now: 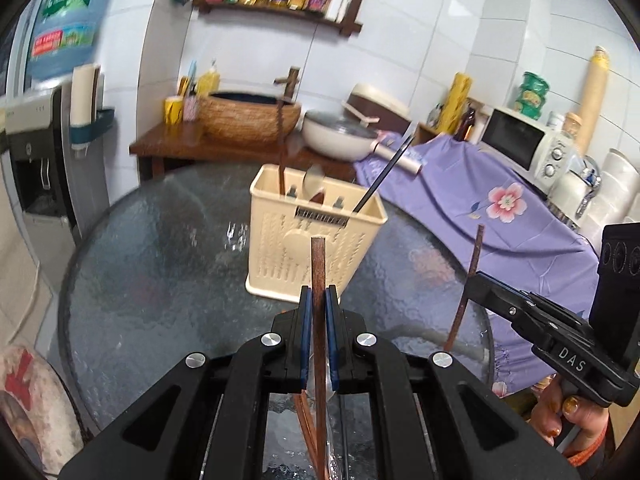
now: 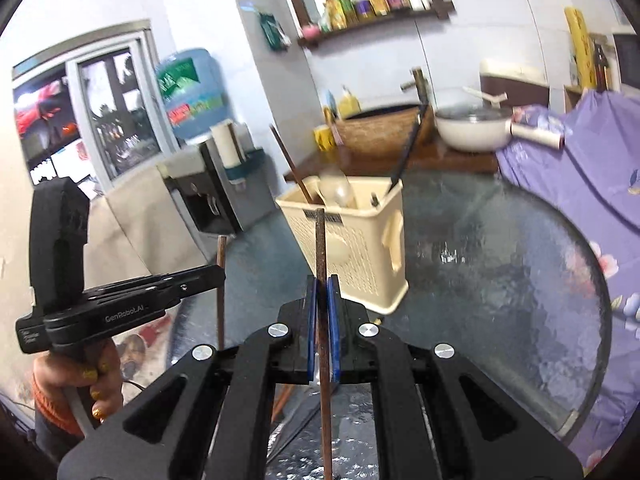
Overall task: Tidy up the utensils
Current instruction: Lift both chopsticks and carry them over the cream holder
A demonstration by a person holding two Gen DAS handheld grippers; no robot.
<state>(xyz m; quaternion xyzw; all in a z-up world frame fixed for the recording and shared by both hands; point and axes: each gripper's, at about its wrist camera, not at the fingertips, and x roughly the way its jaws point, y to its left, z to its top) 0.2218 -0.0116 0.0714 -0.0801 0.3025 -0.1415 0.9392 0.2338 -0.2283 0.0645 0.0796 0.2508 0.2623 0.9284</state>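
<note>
A: What is held in the right gripper (image 2: pixel 322 284)?

B: A thin brown stick (image 2: pixel 321 248) is clamped upright between the blue pads (image 2: pixel 311 320), its tip reaching up in front of the basket (image 2: pixel 356 248).

A: And the left gripper (image 2: pixel 218 274)?

B: It is seen at the left, closed on a second brown stick (image 2: pixel 220 280), also held upright.

A: What is found in the basket?

B: A cream basket is set on the glass desk (image 2: pixel 500 264). A brown chopstick (image 2: pixel 290 166), a dark chopstick (image 2: pixel 406 152) and a pale spoon (image 2: pixel 340 192) are leaned inside it.

A: Beyond it?

B: A white pan (image 2: pixel 472 130) is seen on a wooden counter, beside purple cloth (image 2: pixel 580 168).
</note>
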